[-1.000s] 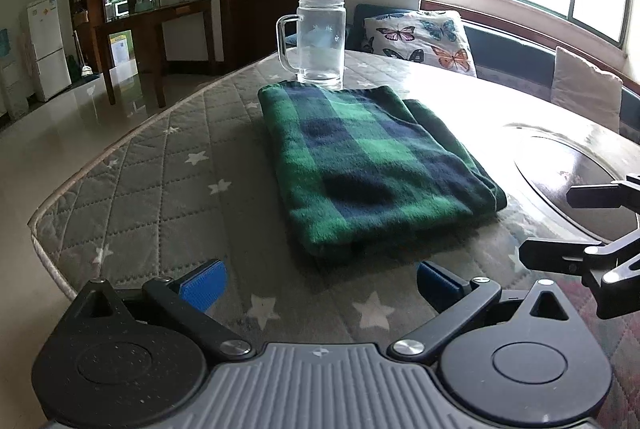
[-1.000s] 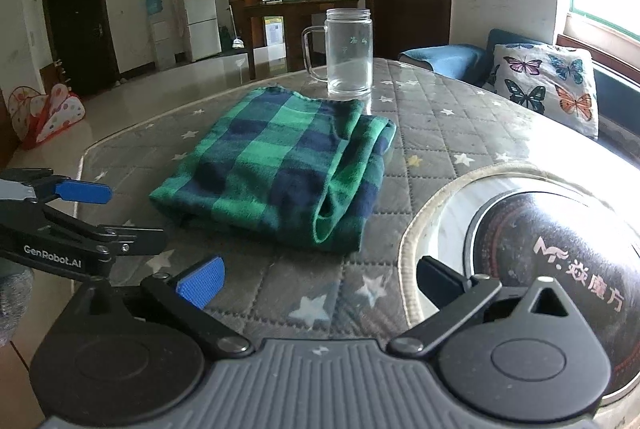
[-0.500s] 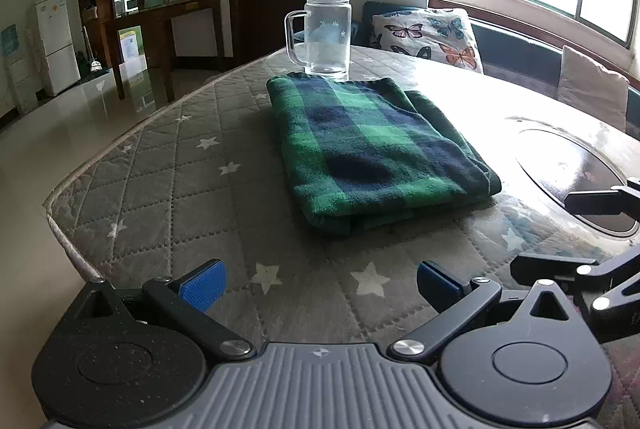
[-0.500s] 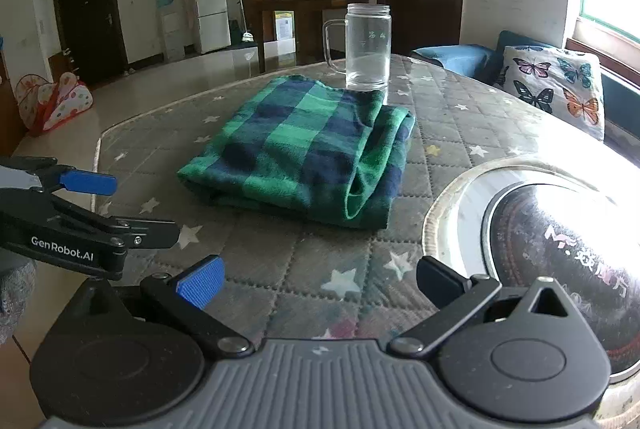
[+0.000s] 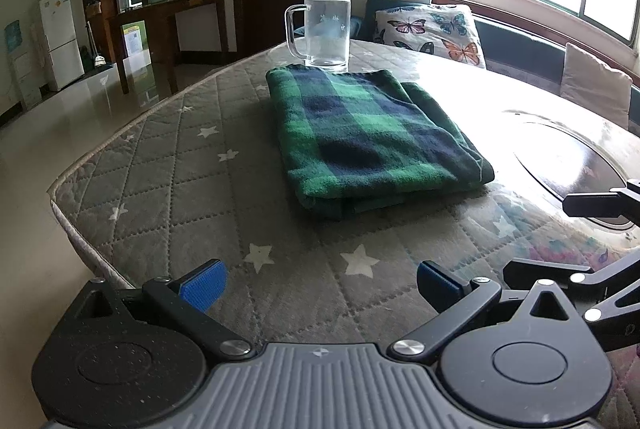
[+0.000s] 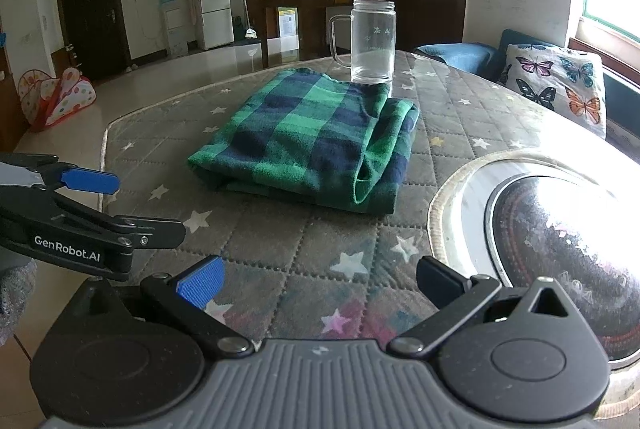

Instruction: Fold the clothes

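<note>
green plaid cloth [image 5: 372, 141] folded flat on table [image 5: 168, 165] well ahead of both spread, empty jaws, glass mug [image 5: 326, 29] just beyond; folding apparently finished, calling only for pulling clear.

Table [image 5: 460, 77]: round, covered by a grey quilted pad [image 5: 168, 165] with white stars. On the pad: one folded green-and-navy plaid cloth [image 5: 368, 137], and one clear glass mug [image 5: 326, 29] with handle, upright, touching the cloth's far edge. Dark round inset [image 6: 560, 241] at the table's centre, bare.
</note>
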`<action>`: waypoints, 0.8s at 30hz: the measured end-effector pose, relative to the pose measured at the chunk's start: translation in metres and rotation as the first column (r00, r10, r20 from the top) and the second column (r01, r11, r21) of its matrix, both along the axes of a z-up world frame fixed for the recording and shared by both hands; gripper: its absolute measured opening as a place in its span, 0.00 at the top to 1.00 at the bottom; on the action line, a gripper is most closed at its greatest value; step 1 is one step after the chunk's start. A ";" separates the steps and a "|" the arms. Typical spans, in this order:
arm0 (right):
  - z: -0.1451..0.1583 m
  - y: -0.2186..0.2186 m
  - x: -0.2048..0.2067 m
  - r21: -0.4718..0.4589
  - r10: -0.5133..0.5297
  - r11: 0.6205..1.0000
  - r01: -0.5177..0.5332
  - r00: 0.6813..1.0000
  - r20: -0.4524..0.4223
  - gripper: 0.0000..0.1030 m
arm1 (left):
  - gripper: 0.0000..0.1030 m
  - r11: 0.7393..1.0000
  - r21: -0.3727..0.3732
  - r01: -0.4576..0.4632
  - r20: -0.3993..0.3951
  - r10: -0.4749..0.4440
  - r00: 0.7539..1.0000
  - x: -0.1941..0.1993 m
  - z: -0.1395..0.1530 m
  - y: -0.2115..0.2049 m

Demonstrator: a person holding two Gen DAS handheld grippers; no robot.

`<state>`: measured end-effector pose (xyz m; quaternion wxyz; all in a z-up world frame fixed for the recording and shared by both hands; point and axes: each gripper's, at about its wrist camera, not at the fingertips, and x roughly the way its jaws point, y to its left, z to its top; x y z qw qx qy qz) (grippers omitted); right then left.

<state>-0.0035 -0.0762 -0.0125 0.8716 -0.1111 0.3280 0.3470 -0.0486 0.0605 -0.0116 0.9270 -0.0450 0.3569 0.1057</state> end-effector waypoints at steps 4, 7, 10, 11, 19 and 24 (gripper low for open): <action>-0.001 0.000 -0.001 0.001 0.001 1.000 -0.001 1.000 -0.002 0.00 | 0.00 1.000 0.003 0.001 -0.003 -0.001 1.000 -0.001 -0.001 -0.003; -0.001 0.000 -0.003 0.000 0.005 1.000 -0.005 1.000 -0.002 0.00 | 0.00 1.000 0.004 0.003 -0.003 -0.003 1.000 -0.002 -0.001 -0.005; -0.001 0.000 -0.005 -0.001 0.007 1.000 -0.007 1.000 -0.001 0.00 | 0.00 1.000 0.005 0.006 -0.002 -0.006 1.000 -0.002 -0.001 -0.007; -0.001 0.000 -0.005 -0.002 0.008 1.000 -0.008 1.000 -0.001 0.00 | 0.00 1.000 0.006 0.007 -0.002 -0.007 1.000 -0.002 -0.001 -0.007; -0.001 0.001 -0.009 -0.008 0.019 1.000 -0.019 1.000 0.003 0.00 | 0.00 1.000 0.007 0.014 0.000 -0.014 1.000 -0.003 0.000 -0.011; -0.001 0.002 -0.011 -0.009 0.023 1.000 -0.023 1.000 0.006 0.00 | 0.00 1.000 0.009 0.014 0.001 -0.014 1.000 -0.004 0.000 -0.013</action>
